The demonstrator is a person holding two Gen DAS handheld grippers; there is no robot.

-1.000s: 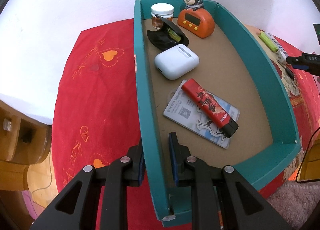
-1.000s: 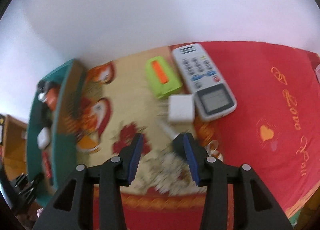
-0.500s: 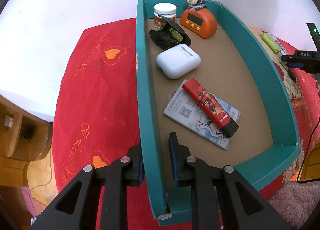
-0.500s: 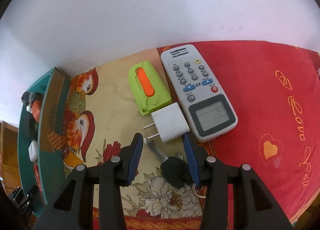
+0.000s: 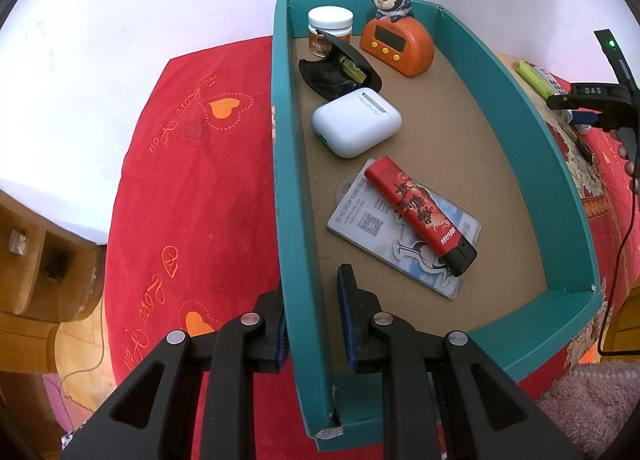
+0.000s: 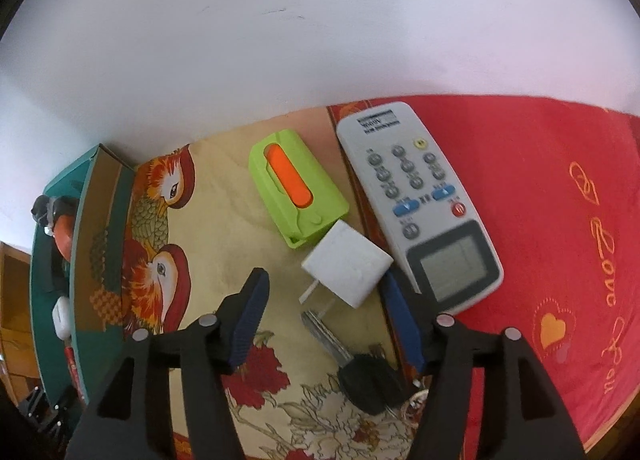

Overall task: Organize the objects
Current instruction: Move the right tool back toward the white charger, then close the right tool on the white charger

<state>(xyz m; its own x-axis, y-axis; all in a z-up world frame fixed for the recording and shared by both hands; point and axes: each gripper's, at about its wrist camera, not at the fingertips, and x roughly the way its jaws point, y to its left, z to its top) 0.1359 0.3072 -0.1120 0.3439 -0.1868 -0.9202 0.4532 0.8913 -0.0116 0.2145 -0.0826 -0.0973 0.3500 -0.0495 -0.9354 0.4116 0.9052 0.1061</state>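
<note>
The left wrist view sits close above the near left wall of the teal box, looking down along its length toward the white wall behind. The right wrist view hovers low to the right of that box, facing the same wall. Both share the box, the orange timer inside it, and the green case right of it

- The tray sits on the cloth-covered table; everything here is placed from it.
- In its far end: jar, clock.
- Nearer: pouch, earbud case, then a lighter lying on a card.
- Outside its right wall: dispenser, charger, remote, key.
</note>
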